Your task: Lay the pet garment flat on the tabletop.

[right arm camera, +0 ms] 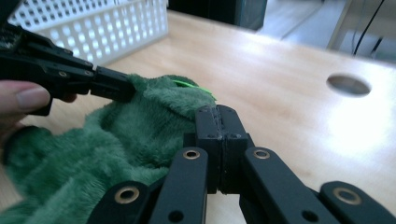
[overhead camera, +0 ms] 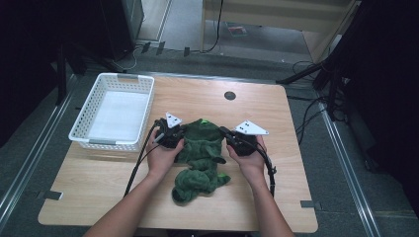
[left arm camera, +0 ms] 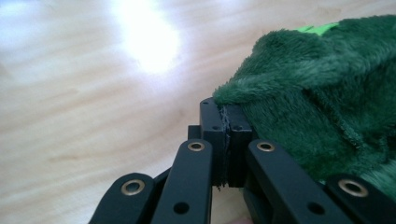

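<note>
A dark green fleece cloth (overhead camera: 200,158) lies crumpled on the wooden table (overhead camera: 276,197), with a bright green tag (right arm camera: 187,84) at its far edge. My left gripper (overhead camera: 181,132) is at the cloth's far left corner. In the left gripper view its jaws (left arm camera: 226,116) are shut on a thin edge of the cloth (left arm camera: 327,93). My right gripper (overhead camera: 226,133) is at the far right corner, and in the right gripper view it (right arm camera: 218,116) is shut on the cloth's edge (right arm camera: 116,154). The left gripper (right arm camera: 109,84) also appears there, pinching the opposite corner.
A white plastic basket (overhead camera: 84,126) stands at the table's far left, a white sheet lining its bottom. A round cable hole (overhead camera: 230,95) sits near the far edge. Cables and dark stands crowd the floor beyond the table.
</note>
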Motion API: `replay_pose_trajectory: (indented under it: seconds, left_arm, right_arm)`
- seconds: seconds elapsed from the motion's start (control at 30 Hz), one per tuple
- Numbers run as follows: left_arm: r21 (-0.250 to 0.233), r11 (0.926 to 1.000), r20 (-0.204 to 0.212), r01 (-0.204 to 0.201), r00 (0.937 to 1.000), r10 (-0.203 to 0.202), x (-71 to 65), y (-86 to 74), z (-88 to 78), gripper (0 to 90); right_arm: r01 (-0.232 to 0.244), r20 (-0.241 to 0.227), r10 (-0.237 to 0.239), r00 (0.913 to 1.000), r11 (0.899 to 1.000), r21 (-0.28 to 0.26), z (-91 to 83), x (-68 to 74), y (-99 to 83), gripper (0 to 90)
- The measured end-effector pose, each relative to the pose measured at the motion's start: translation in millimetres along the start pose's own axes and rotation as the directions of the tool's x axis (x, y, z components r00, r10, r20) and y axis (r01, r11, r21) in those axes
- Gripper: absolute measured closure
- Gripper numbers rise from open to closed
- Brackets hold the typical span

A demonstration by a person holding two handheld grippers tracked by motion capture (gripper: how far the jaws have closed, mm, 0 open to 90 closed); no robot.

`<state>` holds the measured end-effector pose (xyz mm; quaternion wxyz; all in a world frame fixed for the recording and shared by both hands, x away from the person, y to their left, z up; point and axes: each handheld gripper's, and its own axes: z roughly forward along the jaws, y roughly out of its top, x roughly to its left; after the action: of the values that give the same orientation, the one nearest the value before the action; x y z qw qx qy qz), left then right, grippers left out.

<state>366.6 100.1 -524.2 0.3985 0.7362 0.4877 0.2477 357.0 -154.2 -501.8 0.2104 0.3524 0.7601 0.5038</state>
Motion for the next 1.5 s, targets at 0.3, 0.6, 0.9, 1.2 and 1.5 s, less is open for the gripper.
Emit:
replay_pose_trajectory:
  seconds: [0.3, 0.6, 0.9, 1.2, 1.5]
  left_arm:
    - [0.089, 0.9953, 0.121, -0.037, 0.9923, 0.026, 2.7, -13.3, 10.9, 75.0]
    - [0.030, 0.9925, 0.143, 0.118, 0.9822, -0.122, 8.9, 6.0, 2.7, 59.0]
    - [0.098, 0.9917, 0.159, 0.083, 0.9825, -0.098, -19.4, 9.5, 33.3, 59.0]
    - [0.152, 0.9877, 0.120, -0.037, 0.9926, 0.019, -33.4, -3.5, 31.7, 57.0]
    - [0.100, 0.9893, 0.143, -0.106, 0.9856, 0.091, -37.6, -0.4, 25.8, 89.5]
  right_arm:
    - [0.024, -0.012, -0.022, 0.9997, 0.979, 0.200, 4.7, -16.6, -27.7, 76.9]
    - [-0.157, -0.120, 0.188, 0.9749, 0.961, 0.227, -29.1, -52.9, -8.8, 64.8]
    - [-0.299, 0.032, 0.298, 0.9541, 0.942, 0.153, 11.9, -37.2, 2.7, 63.0]
    - [-0.204, 0.079, 0.188, 0.9789, 0.934, 0.294, 29.4, -20.6, -22.1, 66.0]
    - [-0.150, 0.047, 0.143, 0.9886, 0.942, 0.301, 33.1, -15.3, -21.5, 90.0]
